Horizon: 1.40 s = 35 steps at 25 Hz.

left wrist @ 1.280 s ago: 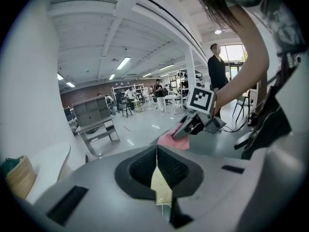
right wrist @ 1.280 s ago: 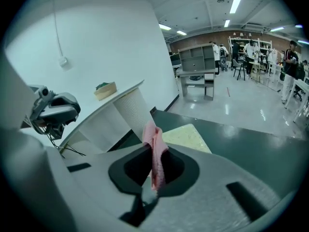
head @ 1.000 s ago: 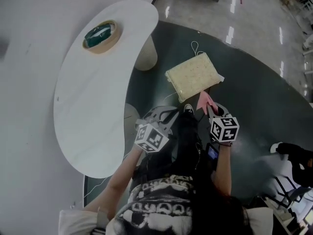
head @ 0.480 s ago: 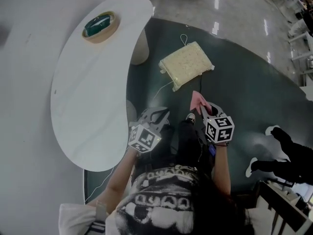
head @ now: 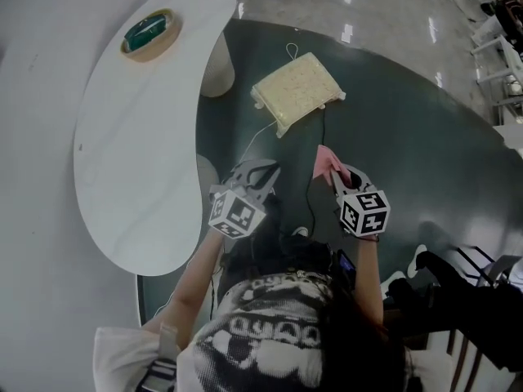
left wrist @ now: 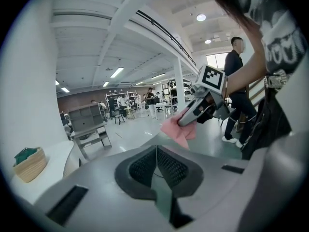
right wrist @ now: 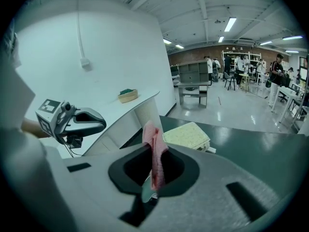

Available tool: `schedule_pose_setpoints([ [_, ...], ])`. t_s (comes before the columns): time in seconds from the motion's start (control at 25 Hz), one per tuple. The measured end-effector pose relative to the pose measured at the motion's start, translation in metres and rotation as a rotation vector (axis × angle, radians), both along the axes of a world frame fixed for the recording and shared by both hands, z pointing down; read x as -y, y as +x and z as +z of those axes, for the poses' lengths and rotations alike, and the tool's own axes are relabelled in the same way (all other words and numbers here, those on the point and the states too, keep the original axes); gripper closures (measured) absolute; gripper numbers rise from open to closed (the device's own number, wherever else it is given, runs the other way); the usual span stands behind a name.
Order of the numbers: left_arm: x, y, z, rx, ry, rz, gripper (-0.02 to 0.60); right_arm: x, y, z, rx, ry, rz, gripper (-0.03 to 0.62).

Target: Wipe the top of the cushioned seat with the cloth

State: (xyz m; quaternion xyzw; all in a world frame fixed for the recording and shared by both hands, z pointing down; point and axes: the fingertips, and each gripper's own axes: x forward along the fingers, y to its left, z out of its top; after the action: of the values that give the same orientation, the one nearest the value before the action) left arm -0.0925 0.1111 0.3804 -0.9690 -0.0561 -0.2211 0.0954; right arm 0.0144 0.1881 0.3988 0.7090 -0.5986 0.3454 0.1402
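Right gripper (head: 333, 172) raised, clamping cloth (head: 326, 161)

Cushioned seat (head: 296, 91) on floor (head: 400, 129) ahead of right tongs (head: 333, 170), cloth (head: 326, 159) in them; bench (head: 135, 170) left of left tongs (head: 263, 171), bearing basket (head: 149, 33).

A white curved table (head: 139, 162) stands on dark green flooring (head: 425, 137); glossy grey floor (head: 384, 6) lies beyond; strip lights (right wrist: 231, 24) glow overhead; grey shelving (right wrist: 192, 77) stands far off.
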Motion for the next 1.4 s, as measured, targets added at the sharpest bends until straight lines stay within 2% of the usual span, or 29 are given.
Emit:
schedule_pose_setpoints([
  [0.2,-0.04,0.013,-0.012,-0.01,0.042,0.042,0.575,-0.042,-0.001,-0.007,0.011,0.027,0.027,0.582],
  [0.4,-0.091,0.017,-0.023,-0.017,0.055,0.044,0.575,-0.084,-0.01,-0.008,0.03,0.058,0.033,0.582],
  [0.92,-0.227,-0.026,-0.052,-0.029,0.104,0.063,0.575,-0.193,-0.057,-0.043,0.002,0.187,0.03,0.582],
  [1.16,-0.256,-0.044,-0.053,-0.043,0.112,0.083,0.575,-0.205,-0.076,-0.047,-0.022,0.217,0.017,0.582],
  [1.4,-0.296,-0.066,-0.062,-0.051,0.124,0.06,0.575,-0.239,-0.095,-0.066,-0.053,0.251,-0.019,0.583],
])
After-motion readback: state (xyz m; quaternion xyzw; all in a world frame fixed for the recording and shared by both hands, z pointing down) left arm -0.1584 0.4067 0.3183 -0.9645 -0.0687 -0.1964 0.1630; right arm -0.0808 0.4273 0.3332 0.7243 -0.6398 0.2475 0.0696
